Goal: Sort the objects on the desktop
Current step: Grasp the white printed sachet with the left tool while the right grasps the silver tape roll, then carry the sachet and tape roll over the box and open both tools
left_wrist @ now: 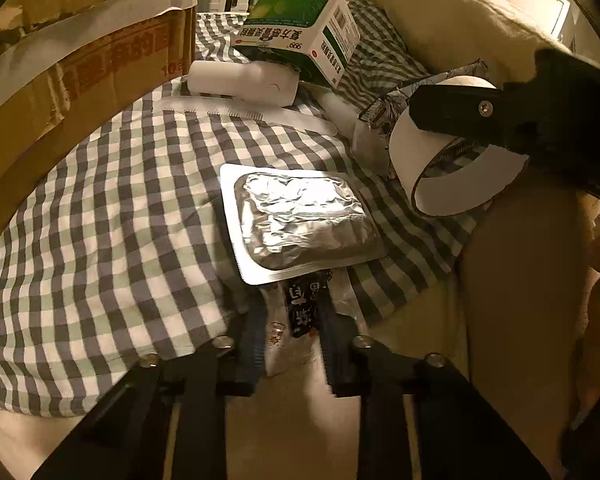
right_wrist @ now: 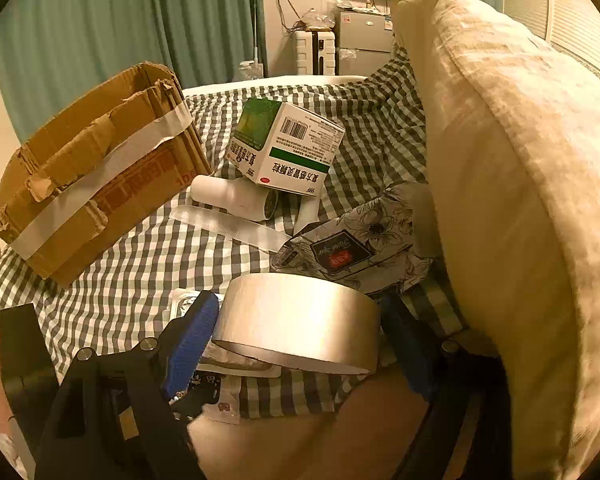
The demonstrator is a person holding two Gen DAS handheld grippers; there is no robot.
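Tape roll (right_wrist: 296,320): we see the wide silver-white roll held off the checked cloth (left_wrist: 100,220), near a cream pillow (right_wrist: 520,160).
Right gripper (right_wrist: 300,344): we find its blue jaws spread wide and pressed on either side of the tape roll.
Small packet (left_wrist: 296,316): we see a printed sachet lying at the cloth's near edge, partly under a foil blister pack (left_wrist: 300,220).
Left gripper (left_wrist: 290,332): we find its jaws nearly together, pinching the small packet.
Beyond: we note a floral pouch (right_wrist: 360,248) just behind the roll, then a green-and-white medicine box (right_wrist: 288,148) propped on a white cylinder (right_wrist: 232,196).
Far left: we see a torn cardboard box (right_wrist: 100,168) on the cloth.
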